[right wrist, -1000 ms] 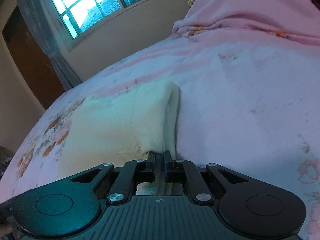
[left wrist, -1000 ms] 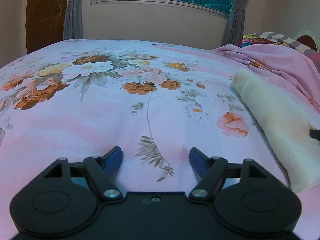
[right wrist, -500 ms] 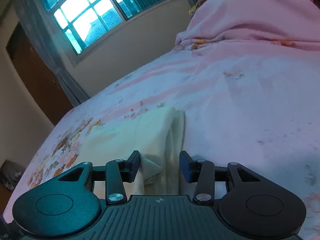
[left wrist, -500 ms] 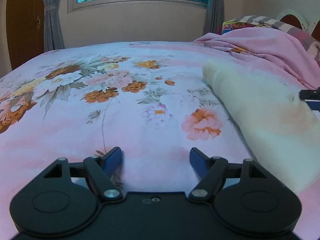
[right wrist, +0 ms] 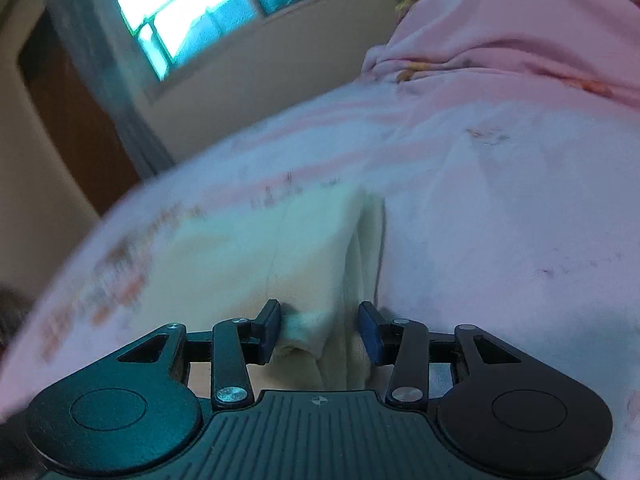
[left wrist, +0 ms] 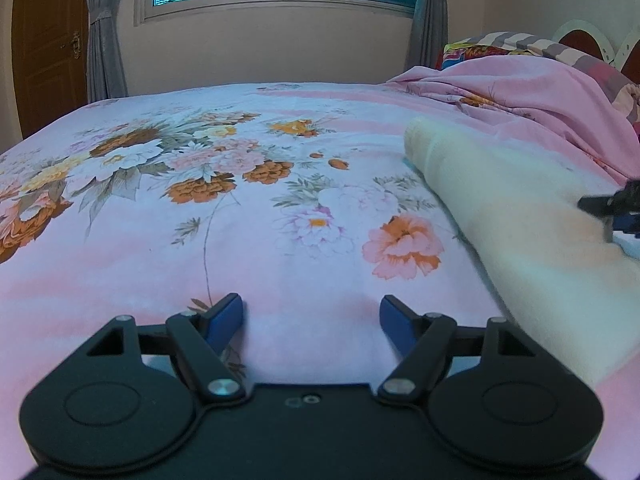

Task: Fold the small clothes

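Cream garment lies folded on your floral bedsheet, near the heaped pink blanket. Your right gripper has its jaws closing with a bunched edge of the cloth between them; the left pad touches it, the right stands clear. Your left gripper is spread wide over bare sheet, holding nothing.

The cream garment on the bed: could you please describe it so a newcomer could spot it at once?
Start at the bed's floral sheet. Toward its right side, before the heaped pink blanket, lies the cream garment. It is the only plain, unpatterned, pale-yellow fabric there, folded into a long strip.
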`<state>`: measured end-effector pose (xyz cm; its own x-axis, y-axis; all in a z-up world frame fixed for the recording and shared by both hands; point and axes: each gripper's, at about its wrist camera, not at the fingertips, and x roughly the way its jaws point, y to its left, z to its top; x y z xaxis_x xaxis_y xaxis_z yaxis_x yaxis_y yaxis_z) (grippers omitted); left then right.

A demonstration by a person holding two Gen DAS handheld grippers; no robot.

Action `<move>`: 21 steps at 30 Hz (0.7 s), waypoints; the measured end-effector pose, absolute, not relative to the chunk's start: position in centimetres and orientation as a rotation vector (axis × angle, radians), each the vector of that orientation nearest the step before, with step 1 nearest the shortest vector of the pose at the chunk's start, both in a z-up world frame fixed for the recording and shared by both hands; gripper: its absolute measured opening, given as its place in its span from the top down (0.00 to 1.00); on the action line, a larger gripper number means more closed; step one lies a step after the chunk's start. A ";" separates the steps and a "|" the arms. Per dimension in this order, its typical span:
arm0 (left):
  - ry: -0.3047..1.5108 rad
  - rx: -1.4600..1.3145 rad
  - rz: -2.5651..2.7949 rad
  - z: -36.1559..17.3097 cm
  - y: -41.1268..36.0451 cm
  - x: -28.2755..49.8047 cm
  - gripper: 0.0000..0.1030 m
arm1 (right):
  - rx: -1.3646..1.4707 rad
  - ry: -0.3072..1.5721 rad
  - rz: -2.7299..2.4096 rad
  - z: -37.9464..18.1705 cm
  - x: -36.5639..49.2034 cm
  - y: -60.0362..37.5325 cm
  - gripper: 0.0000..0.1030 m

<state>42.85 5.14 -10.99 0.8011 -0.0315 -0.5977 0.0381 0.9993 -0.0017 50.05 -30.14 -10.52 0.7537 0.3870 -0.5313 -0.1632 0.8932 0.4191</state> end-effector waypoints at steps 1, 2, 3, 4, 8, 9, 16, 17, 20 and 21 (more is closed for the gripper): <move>0.639 0.008 -0.039 -11.0 5.2 42.8 0.28 | 0.317 0.631 0.292 -10.3 49.9 -29.8 0.84; 0.639 0.007 -0.038 -11.0 5.2 42.8 0.28 | 0.261 0.595 0.255 -10.1 49.6 -29.6 0.89; 0.637 0.008 -0.038 -11.1 5.1 42.8 0.28 | 0.219 0.591 0.214 -10.3 49.8 -29.4 0.92; 0.637 0.011 -0.037 -11.1 5.0 42.9 0.28 | 0.214 0.624 0.209 -11.0 50.2 -29.3 0.92; 0.642 -0.007 -0.046 -11.0 5.4 42.9 0.27 | 0.393 0.625 0.225 -9.5 49.1 -32.1 0.91; 0.640 -0.014 -0.048 -11.1 5.5 42.8 0.27 | 0.435 0.615 0.232 -9.1 48.1 -33.1 0.88; 0.636 -0.002 -0.046 -11.1 5.1 42.6 0.27 | 0.491 0.642 0.326 -8.8 39.2 -34.9 0.66; 0.636 -0.010 -0.049 -11.1 5.3 42.5 0.27 | 0.502 0.638 0.334 -8.8 38.3 -35.0 0.65; 0.645 -0.016 -0.055 -11.0 5.3 41.9 0.27 | 0.517 0.641 0.359 -9.0 37.3 -34.2 0.65; 0.648 -0.011 -0.058 -11.0 5.2 41.5 0.27 | 0.504 0.660 0.357 -9.2 37.6 -33.7 0.65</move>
